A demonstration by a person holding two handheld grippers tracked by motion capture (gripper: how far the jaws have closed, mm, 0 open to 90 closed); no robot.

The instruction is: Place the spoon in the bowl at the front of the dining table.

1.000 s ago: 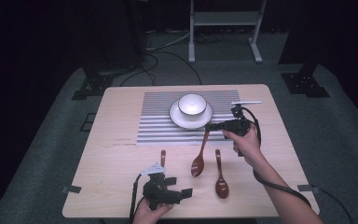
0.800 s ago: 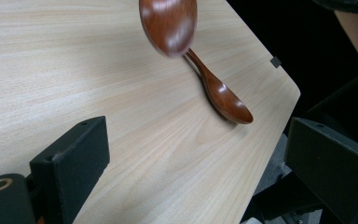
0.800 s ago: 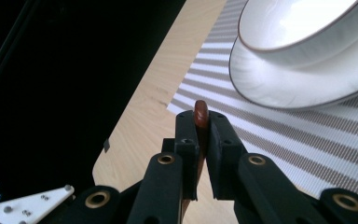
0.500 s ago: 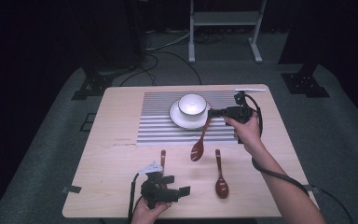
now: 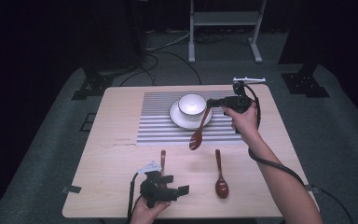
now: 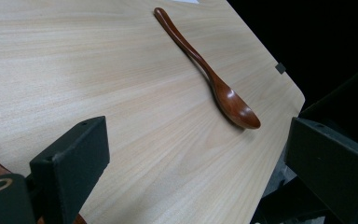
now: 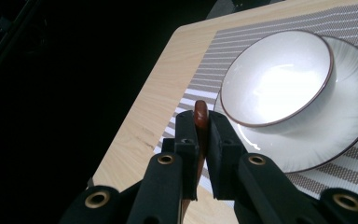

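Right gripper (image 5: 210,102), right of centre, forearm extended: clamped on raised spoon (image 5: 198,134) handle beside bowl (image 5: 191,104). Left gripper (image 5: 175,184), bottom, jaws apart; possibly spoon beneath.

The right gripper (image 5: 213,102) is gripping the handle end of a wooden spoon (image 5: 198,132), which is hanging with its scoop lowest, over the near edge of the plate (image 5: 181,121). A white bowl (image 5: 191,103) is sitting on the plate, and the plate is resting on a striped placemat (image 5: 156,119). Nearer the person than the plate, a second spoon (image 5: 220,175) is lying flat on the table (image 5: 116,158). The left gripper (image 5: 172,191) is resting near the table edge farthest from the plate, a third spoon's handle (image 5: 163,157) showing just beyond it.
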